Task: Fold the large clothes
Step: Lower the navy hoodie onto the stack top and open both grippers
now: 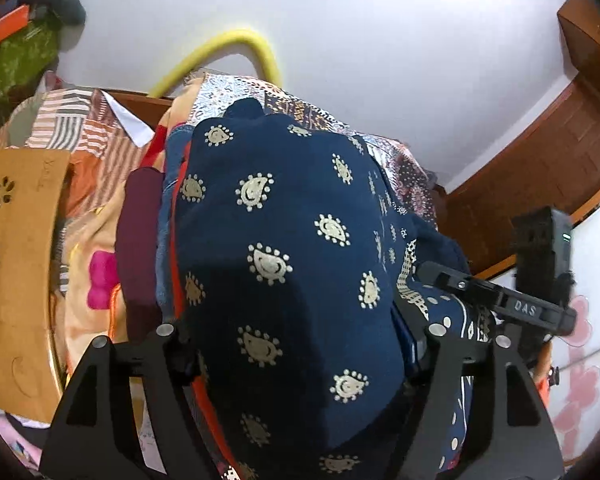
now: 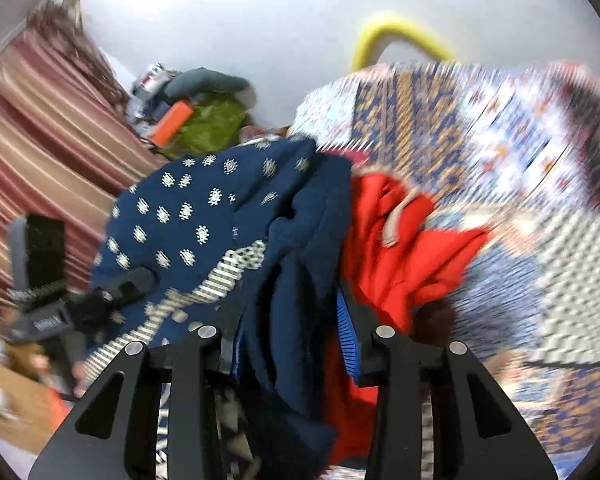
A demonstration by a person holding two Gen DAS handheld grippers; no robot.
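A navy patterned garment (image 1: 284,264) is bunched between the parted jaws of the left gripper (image 1: 300,352); whether it is clamped cannot be told. A navy fold is pinched by the right gripper (image 2: 296,344) at lower centre, beside orange-red cloth (image 2: 400,256), over a patterned bedspread (image 2: 500,152).

A yellow tube (image 1: 260,46) arcs against the white wall (image 1: 380,40). Left of the tube lie a green cloth (image 1: 16,56) and an orange box (image 1: 4,28); right of it, a wooden door (image 1: 540,168).
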